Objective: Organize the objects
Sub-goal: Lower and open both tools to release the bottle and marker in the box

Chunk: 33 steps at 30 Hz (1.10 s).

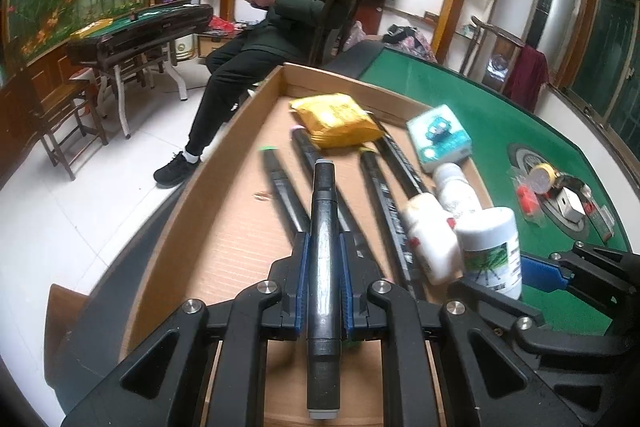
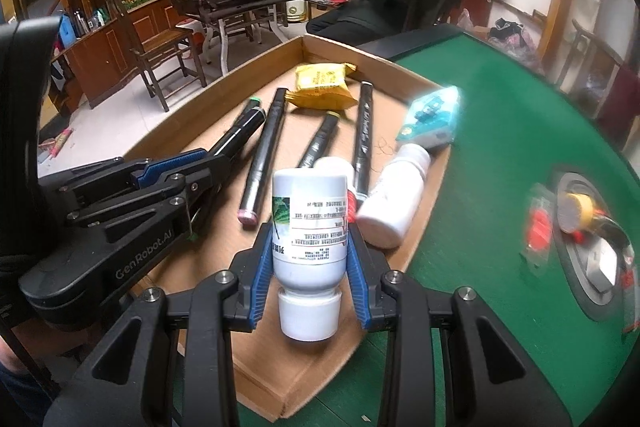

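My left gripper [image 1: 324,241] is shut on a black marker [image 1: 324,211] that runs lengthwise between the blue pads, over the cardboard tray [image 1: 224,227]. The right wrist view shows this left gripper [image 2: 204,157] from the side with the marker [image 2: 240,133] sticking out. My right gripper [image 2: 310,247] is shut on a white bottle [image 2: 308,223] with a green leaf label, cap toward the camera, above the tray's near end [image 2: 320,367]. In the tray lie several black markers [image 2: 264,155], two white bottles [image 2: 394,195], a yellow packet [image 2: 324,85] and a teal tissue pack [image 2: 430,115].
The tray sits on a green felt table [image 2: 480,147] with a round centre panel holding a yellow disc [image 2: 574,211] and red pieces [image 2: 540,231]. A person [image 1: 280,27] sits on a chair beyond the tray's far end. Another table [image 1: 140,27] stands further back on the left.
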Available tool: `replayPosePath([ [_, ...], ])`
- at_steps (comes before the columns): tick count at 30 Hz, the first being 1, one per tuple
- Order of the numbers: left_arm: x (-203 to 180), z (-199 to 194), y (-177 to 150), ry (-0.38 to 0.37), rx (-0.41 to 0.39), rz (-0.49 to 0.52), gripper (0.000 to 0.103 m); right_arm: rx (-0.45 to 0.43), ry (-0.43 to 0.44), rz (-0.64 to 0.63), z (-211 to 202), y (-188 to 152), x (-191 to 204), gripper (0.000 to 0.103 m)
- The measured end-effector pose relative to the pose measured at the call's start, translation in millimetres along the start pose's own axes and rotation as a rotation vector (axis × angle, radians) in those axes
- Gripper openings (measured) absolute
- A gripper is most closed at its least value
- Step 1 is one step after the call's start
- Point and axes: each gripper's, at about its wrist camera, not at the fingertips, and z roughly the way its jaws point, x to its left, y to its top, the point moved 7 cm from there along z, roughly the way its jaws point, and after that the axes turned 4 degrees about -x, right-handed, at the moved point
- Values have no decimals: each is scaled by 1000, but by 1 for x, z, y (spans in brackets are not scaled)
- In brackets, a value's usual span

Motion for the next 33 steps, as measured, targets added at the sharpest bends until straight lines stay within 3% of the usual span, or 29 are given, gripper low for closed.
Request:
replayPosePath([
  [9, -17, -2, -2, -14, 7, 45, 12, 19, -1, 0, -3, -19, 1, 32],
  [33, -20, -5, -2, -24, 6, 38, 13, -4, -18, -31, -10, -16, 5, 33],
])
